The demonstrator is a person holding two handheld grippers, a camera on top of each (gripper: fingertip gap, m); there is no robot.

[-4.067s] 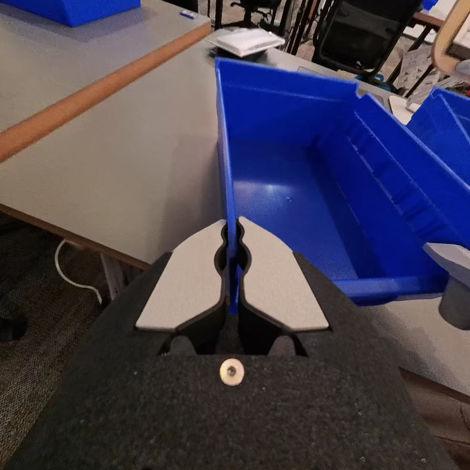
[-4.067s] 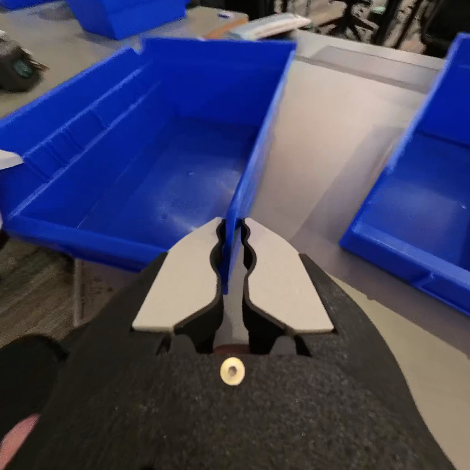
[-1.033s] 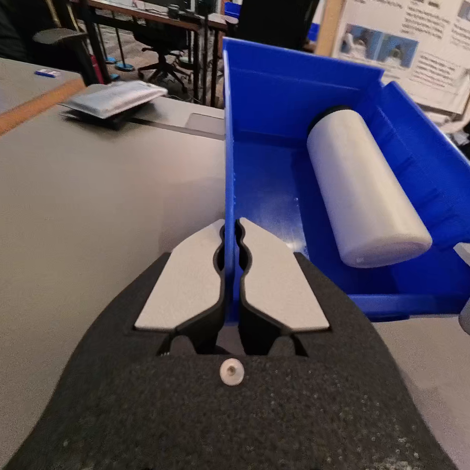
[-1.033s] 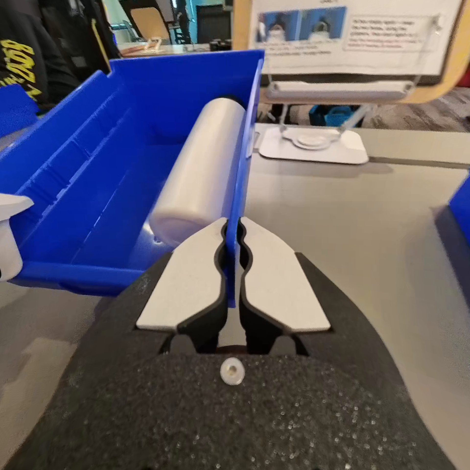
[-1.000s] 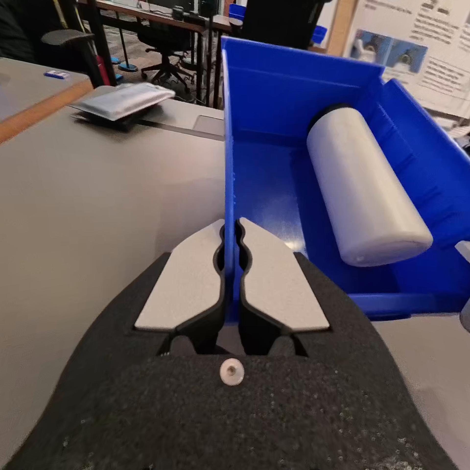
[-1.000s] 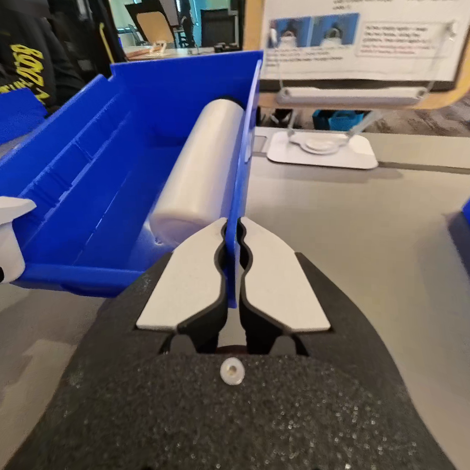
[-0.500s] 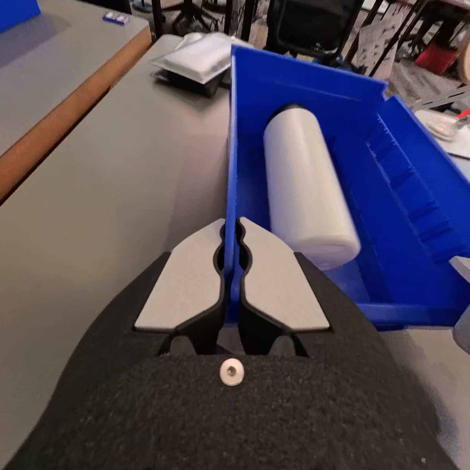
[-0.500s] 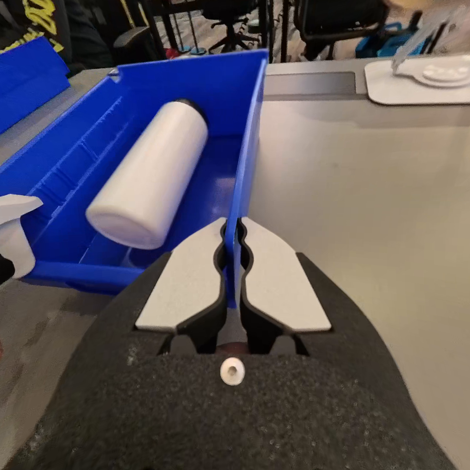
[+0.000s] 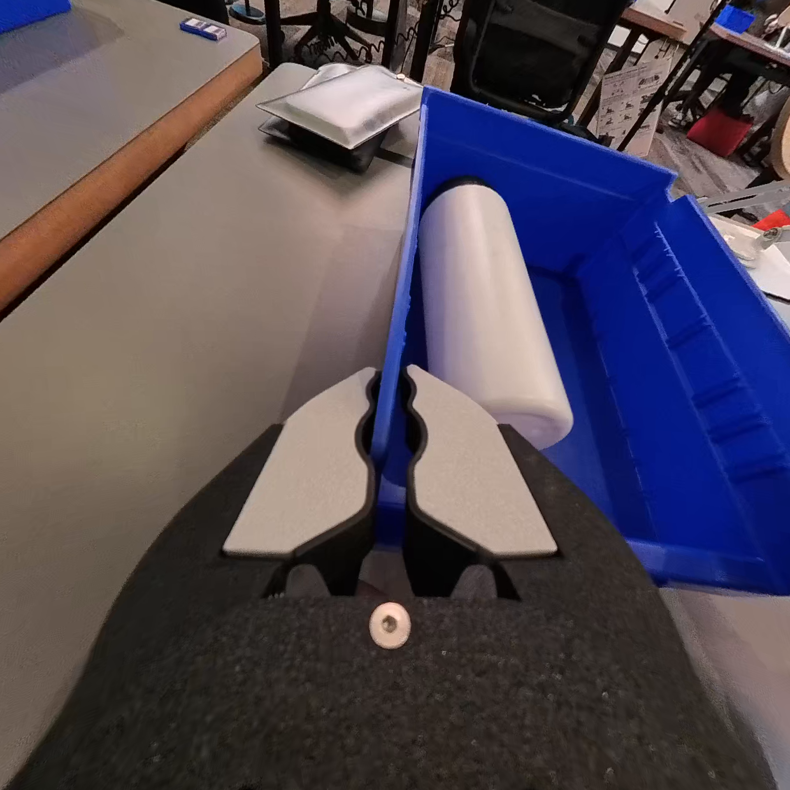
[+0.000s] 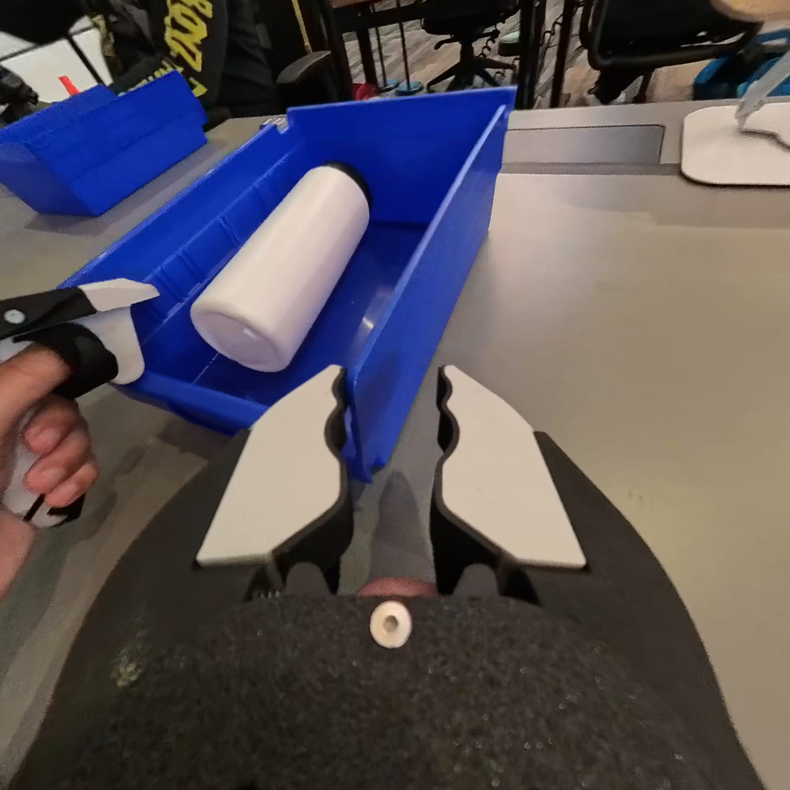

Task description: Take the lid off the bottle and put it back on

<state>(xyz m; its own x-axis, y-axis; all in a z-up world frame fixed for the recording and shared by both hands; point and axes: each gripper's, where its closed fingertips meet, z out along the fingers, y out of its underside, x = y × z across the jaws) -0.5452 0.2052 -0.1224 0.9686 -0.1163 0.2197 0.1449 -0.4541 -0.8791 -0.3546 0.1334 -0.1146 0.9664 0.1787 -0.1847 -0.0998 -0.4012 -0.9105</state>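
We see the left gripper [image 9: 388, 376] loosely straddling the bin [image 9: 534, 179] wall, the right gripper [image 10: 390, 376] spread wide, and the bottle [image 10: 282, 273] ahead.

Right gripper [image 10: 390, 376] fingers [image 10: 295, 453] now apart

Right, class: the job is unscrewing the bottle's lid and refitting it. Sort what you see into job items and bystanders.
Job items:
- white bottle, lying in the bin
- its dark lid, at the far end
- blue bin holding it

Bystanders:
- second blue bin
- silver pouch
- white stand base
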